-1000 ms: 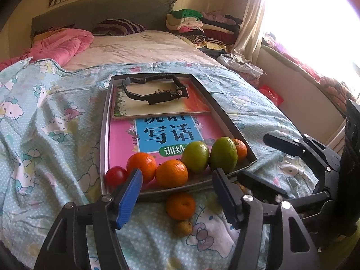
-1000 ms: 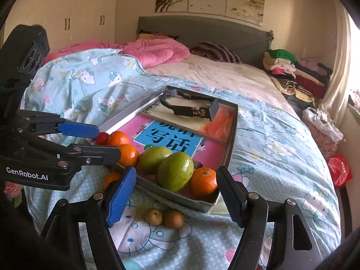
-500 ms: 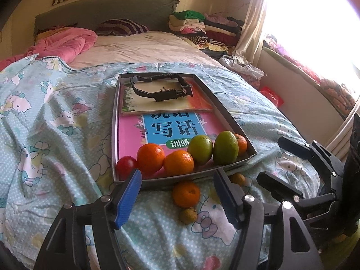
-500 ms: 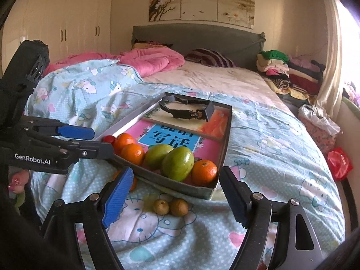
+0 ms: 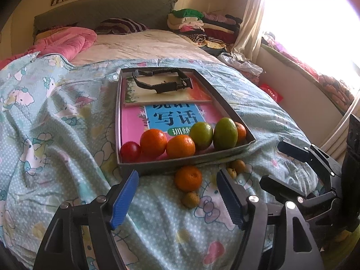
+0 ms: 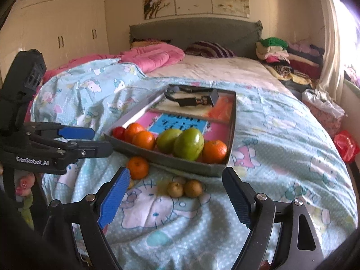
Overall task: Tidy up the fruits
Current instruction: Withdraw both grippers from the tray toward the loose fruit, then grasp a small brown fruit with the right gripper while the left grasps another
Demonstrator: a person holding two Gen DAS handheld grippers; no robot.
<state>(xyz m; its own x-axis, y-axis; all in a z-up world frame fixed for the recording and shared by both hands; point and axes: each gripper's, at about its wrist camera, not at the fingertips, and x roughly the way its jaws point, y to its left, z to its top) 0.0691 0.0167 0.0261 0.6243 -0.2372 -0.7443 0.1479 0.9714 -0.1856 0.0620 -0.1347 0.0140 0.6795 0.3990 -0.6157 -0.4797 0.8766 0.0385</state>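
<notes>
Lying along the tray's (image 5: 227, 106) near edge were six fruits: one red tomato (image 5: 130, 151), three oranges (image 5: 153, 142) and two green mangoes (image 5: 225, 133). Outside on the quilt (image 5: 56, 135) sat a fourth orange (image 5: 188, 178) and three small brown round fruits (image 6: 193, 188). Both cameras had drawn back from the tray since a second earlier, and nothing else had shifted. The left gripper (image 5: 177, 195) and right gripper (image 6: 175, 199) hung with fingers spread wide, holding nothing. Two glossy books (image 5: 171, 117) lined the tray under a black plastic frame (image 5: 162, 82).
</notes>
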